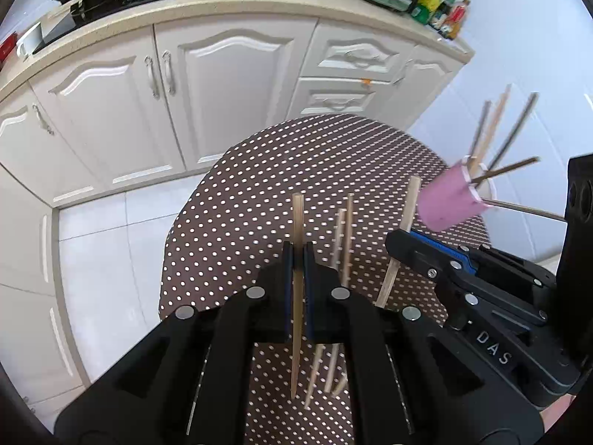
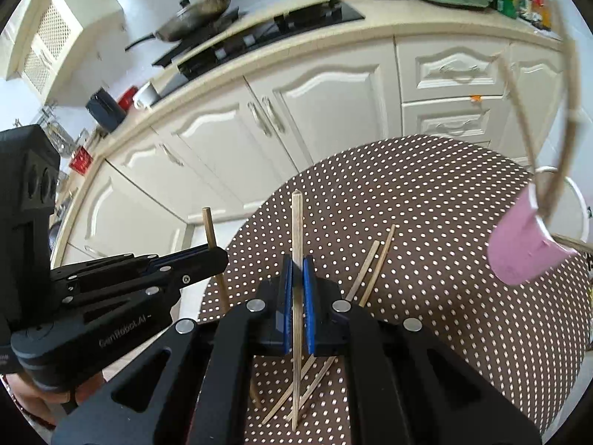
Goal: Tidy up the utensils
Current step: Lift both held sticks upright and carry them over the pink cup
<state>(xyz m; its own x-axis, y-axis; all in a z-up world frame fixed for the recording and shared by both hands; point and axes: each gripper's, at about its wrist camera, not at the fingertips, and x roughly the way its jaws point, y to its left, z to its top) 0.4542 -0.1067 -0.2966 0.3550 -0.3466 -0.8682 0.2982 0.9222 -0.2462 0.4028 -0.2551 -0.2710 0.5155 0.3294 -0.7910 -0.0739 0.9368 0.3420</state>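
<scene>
Closest in the left wrist view, the left gripper (image 1: 298, 289) is clamped on an upright chopstick (image 1: 297, 296). Slipping is a risk, since little is pinched. Right of it, a pink cup (image 1: 450, 200) holds utensils.

From the right wrist view, the right gripper (image 2: 297, 296) is shut on another chopstick (image 2: 296, 230); loose chopsticks (image 2: 370, 270) lie beneath, on the dotted table (image 2: 426, 222).

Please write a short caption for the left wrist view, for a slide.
Left gripper and right gripper each hold one chopstick above the dotted table, near the pink cup.
</scene>
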